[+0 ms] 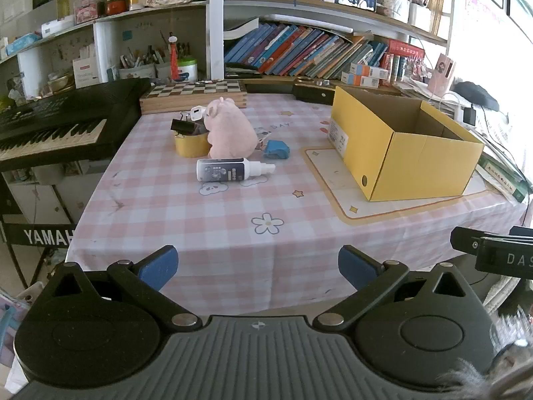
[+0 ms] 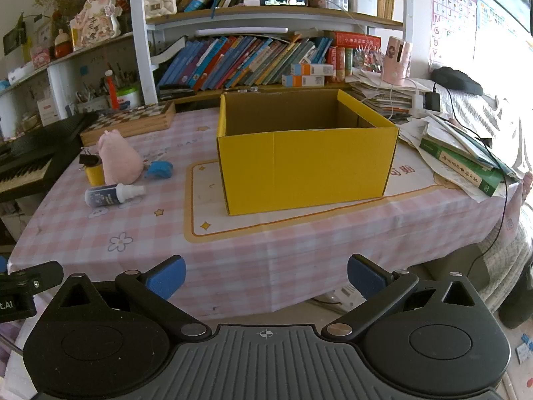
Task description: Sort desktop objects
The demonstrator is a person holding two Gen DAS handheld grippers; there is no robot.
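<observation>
An open yellow cardboard box [image 1: 409, 153] [image 2: 306, 166] stands on the right of the pink checked table. Left of it lie a pink plush toy [image 1: 230, 130] [image 2: 118, 161], a white spray bottle [image 1: 230, 170] [image 2: 113, 194] on its side, a blue object [image 1: 276, 149] [image 2: 160, 169], a yellow tape roll [image 1: 191, 145] [image 2: 94, 174] with black binder clips [image 1: 183, 126] on it, and a white charger [image 1: 196, 112]. My left gripper [image 1: 258, 266] is open and empty at the table's near edge. My right gripper [image 2: 266, 276] is open and empty before the box.
A black Yamaha keyboard [image 1: 56, 126] stands left of the table. A wooden chessboard box [image 1: 193, 95] lies at the back. Bookshelves [image 1: 299, 50] fill the rear. Stacked books and papers [image 2: 459, 153] with cables crowd the right edge.
</observation>
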